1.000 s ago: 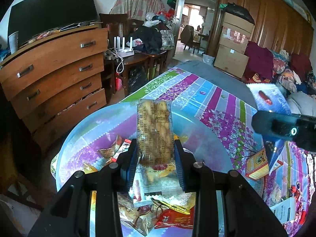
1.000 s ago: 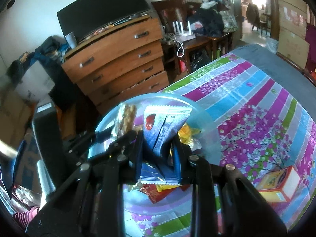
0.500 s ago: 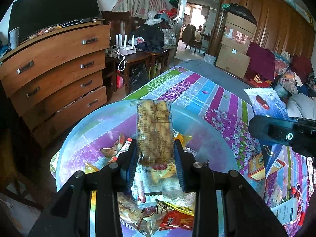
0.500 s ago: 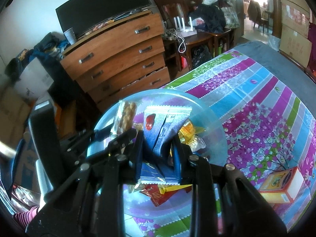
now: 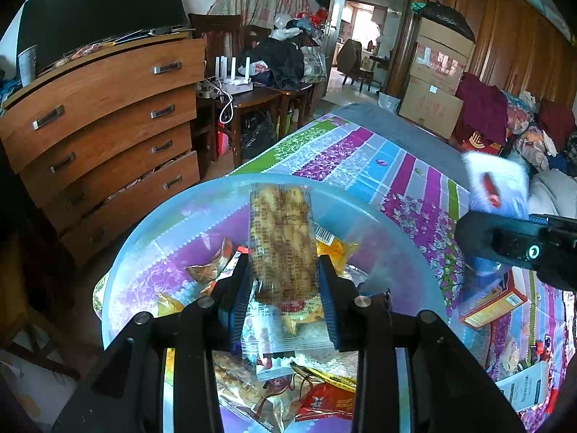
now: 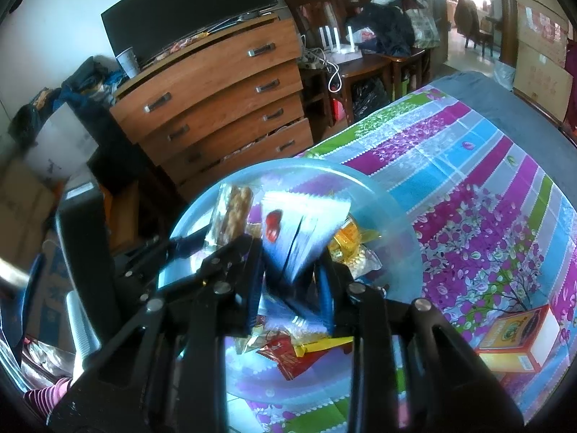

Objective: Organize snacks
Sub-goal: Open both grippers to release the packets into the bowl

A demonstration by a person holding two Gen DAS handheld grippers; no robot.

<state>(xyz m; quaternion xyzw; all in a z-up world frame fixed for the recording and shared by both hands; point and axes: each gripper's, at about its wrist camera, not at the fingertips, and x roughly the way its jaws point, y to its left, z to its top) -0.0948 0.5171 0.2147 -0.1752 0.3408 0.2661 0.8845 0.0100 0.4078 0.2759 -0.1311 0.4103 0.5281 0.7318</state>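
Observation:
A translucent blue plastic bowl (image 5: pixel 144 223) (image 6: pixel 396 209) sits on the flowery tablecloth with several snack packets inside. My left gripper (image 5: pixel 283 267) is shut on a clear-wrapped pack of brown twist biscuits (image 5: pixel 285 231), held upright over the bowl; the same pack (image 6: pixel 234 213) shows at the left of the right wrist view. My right gripper (image 6: pixel 288 259) hangs over the bowl's near side with a blue-and-white packet (image 6: pixel 299 223) (image 5: pixel 496 187) standing between its pads. Its jaws are opening slightly, and the packet looks blurred but is still touched by the pads.
An orange box (image 5: pixel 494 299) (image 6: pixel 515 339) lies on the cloth to the right of the bowl, with a white leaflet (image 5: pixel 526 389) nearer. A wooden chest of drawers (image 5: pixel 101 115) stands beyond the table's left edge. A striped sleeve (image 6: pixel 47 397) shows low left.
Both grippers stay over the bowl with their packs. The right jaws stand a touch wider, and the blue packet has gone blurry between them.

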